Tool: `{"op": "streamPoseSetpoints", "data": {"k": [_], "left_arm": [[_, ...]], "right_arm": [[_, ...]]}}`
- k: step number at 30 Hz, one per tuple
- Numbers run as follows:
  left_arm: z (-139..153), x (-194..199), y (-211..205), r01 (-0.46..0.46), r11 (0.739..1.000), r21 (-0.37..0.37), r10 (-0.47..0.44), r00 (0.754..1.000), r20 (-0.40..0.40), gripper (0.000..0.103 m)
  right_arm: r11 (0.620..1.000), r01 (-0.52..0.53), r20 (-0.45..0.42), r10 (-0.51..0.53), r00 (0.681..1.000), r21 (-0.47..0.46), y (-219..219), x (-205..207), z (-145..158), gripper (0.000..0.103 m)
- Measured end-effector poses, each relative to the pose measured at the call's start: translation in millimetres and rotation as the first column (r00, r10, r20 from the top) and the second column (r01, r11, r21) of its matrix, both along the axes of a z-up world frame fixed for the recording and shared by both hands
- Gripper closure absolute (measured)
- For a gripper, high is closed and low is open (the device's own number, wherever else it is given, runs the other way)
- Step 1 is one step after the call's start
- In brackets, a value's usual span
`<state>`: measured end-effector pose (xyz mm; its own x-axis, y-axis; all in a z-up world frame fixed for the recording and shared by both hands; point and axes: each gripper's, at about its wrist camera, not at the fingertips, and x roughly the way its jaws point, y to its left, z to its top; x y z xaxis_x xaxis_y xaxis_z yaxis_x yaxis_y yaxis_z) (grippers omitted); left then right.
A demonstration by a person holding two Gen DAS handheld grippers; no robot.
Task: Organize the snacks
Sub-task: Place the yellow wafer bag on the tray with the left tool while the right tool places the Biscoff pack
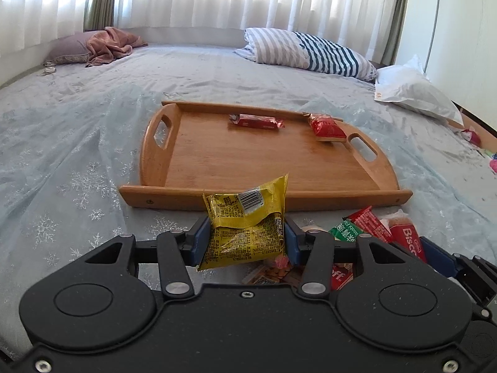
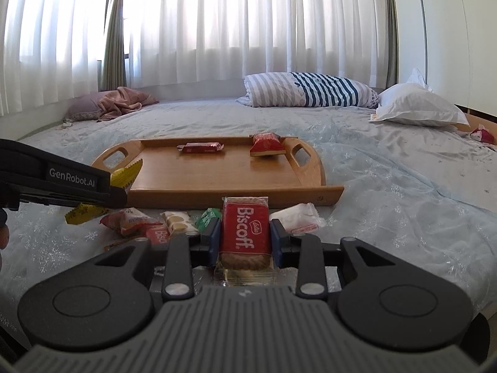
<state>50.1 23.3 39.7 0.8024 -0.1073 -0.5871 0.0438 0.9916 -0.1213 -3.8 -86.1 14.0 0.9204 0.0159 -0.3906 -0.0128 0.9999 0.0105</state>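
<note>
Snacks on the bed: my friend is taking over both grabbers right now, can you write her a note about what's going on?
Left gripper: shut on a yellow snack packet, held just in front of the wooden tray.
Right gripper: its pads sit against a red Biscoff biscuit, lifted above the loose pile.
Done: two red snacks lie at the tray's far edge, a long red bar and a red packet.
Left: put both held snacks on the tray, then the remaining snacks lying on the bed in front of it.
</note>
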Motion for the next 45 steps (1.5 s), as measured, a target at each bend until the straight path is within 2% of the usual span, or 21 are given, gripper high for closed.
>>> {"op": "streamPoseSetpoints", "data": {"k": [7, 16, 19, 28, 34, 45], "left_arm": [[13.3, 29.5, -4.0, 0.048, 0.999, -0.024, -0.049, 0.999, -0.013, 0.056], [28.8, 88.7, -16.8, 0.077, 0.997, -0.024, -0.078, 0.996, -0.046, 0.057], [31.6, 110.1, -22.3, 0.073, 0.997, -0.014, -0.074, 0.996, -0.050, 0.057], [16.2, 174.5, -38.3, 0.069, 0.998, 0.000, -0.069, 0.989, -0.134, 0.056], [-0.2, 204.8, -44.5, 0.054, 0.998, 0.029, -0.048, 0.984, -0.170, 0.056], [-13.6, 232.0, -58.3, 0.076, 0.990, 0.122, -0.057, 0.987, -0.152, 0.056]], "right_arm": [[1.000, 0.021, 0.040, -0.021, 0.999, 0.002, -20.4, 26.6, 21.8, 0.065], [1.000, -0.006, 0.029, 0.005, 1.000, 0.029, -49.3, 87.9, 35.0, 0.065], [1.000, -0.019, 0.020, 0.019, 1.000, 0.006, -53.7, 111.5, 34.2, 0.065], [0.997, -0.041, -0.079, 0.046, 0.996, 0.059, -63.9, 176.3, 19.3, 0.065], [0.997, -0.060, -0.132, 0.065, 0.989, 0.039, -60.5, 201.6, 8.0, 0.065], [0.998, -0.055, -0.191, 0.060, 0.980, 0.034, -56.9, 229.6, -6.9, 0.065]]}}
